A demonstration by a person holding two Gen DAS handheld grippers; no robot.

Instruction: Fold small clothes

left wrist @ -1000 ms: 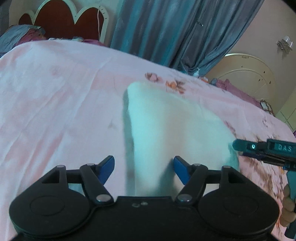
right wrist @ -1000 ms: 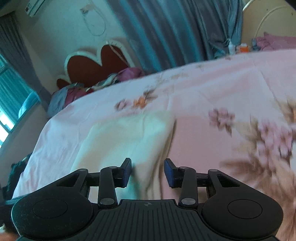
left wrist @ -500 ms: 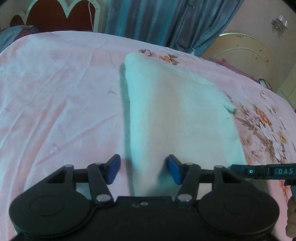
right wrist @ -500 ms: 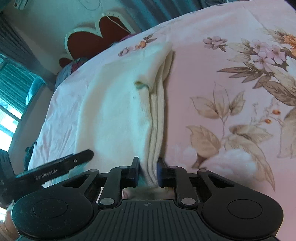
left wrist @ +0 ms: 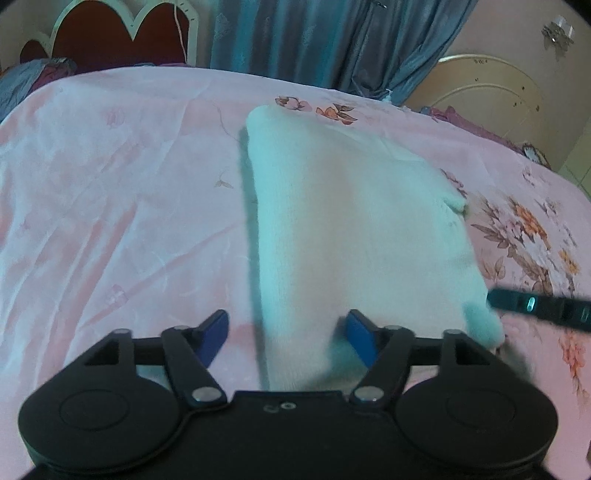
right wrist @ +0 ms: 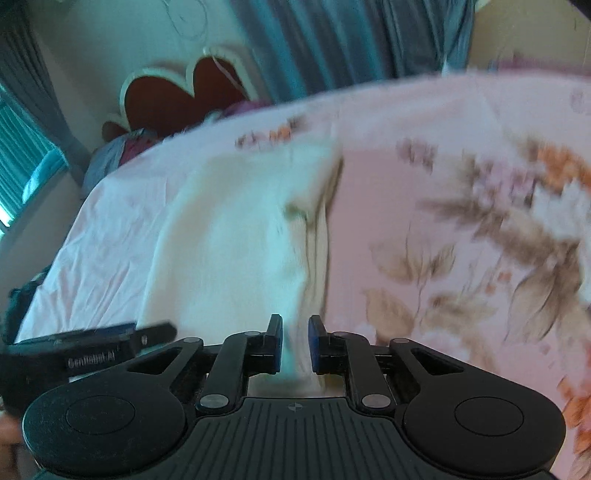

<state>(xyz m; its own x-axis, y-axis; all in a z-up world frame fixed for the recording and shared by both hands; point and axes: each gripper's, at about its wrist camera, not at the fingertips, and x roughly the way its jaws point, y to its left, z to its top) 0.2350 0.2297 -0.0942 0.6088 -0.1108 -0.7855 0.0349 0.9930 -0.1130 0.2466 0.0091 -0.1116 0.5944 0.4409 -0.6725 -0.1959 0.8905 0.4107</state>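
Observation:
A folded white garment [left wrist: 354,221] lies on the pink floral bedsheet [left wrist: 110,192]. My left gripper [left wrist: 286,341] is open, its blue pads straddling the garment's near left edge. My right gripper [right wrist: 295,345] is shut on the garment's near right edge [right wrist: 291,354], which runs up between its pads; the garment [right wrist: 229,236] stretches away from it. The right gripper's tip shows in the left wrist view [left wrist: 535,306] at the garment's near right corner. The left gripper's finger shows in the right wrist view [right wrist: 122,338].
A red and white headboard [left wrist: 107,33] with pillows stands at the far end of the bed. Blue curtains [left wrist: 314,37] hang behind it. A cream footboard-like panel [left wrist: 487,92] is at the far right.
My right gripper closed on the garment's right edge and has lifted slightly, its view now blurred. My left gripper stayed open at the left edge, opening a little wider.

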